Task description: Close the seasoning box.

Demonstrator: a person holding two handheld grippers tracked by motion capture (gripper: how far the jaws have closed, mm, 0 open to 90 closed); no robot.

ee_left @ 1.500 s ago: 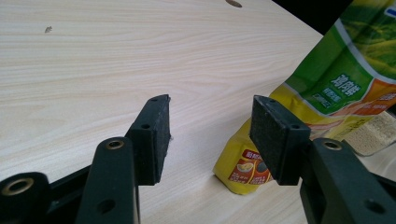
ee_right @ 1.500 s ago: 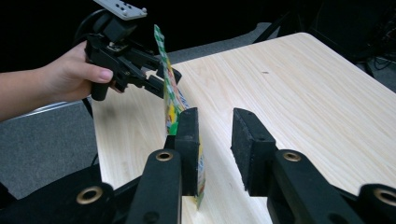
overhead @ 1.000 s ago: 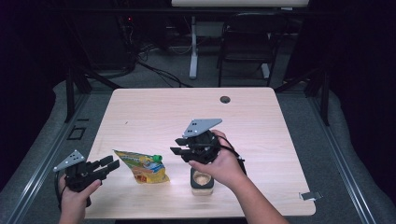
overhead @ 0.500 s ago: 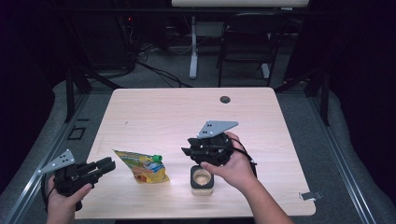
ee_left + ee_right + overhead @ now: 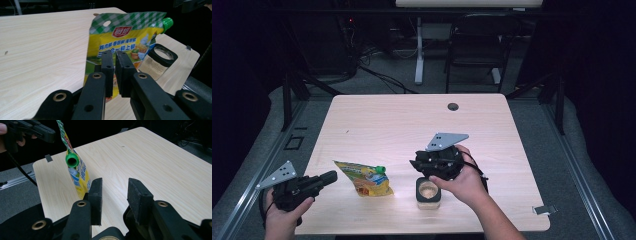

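Glass jar with black collar stands near tabletop front edge, right of yellow spout pouch, directly under right hand-held gripper. Small dark grommet near far edge. Far half of tabletop bare, wide room there. Pouch lies front-left, green cap toward jar. Left hand-held gripper off the left edge, just beside pouch, jaws have just been closing, nearly together, nothing between. Right jaws apart, empty, above jar.
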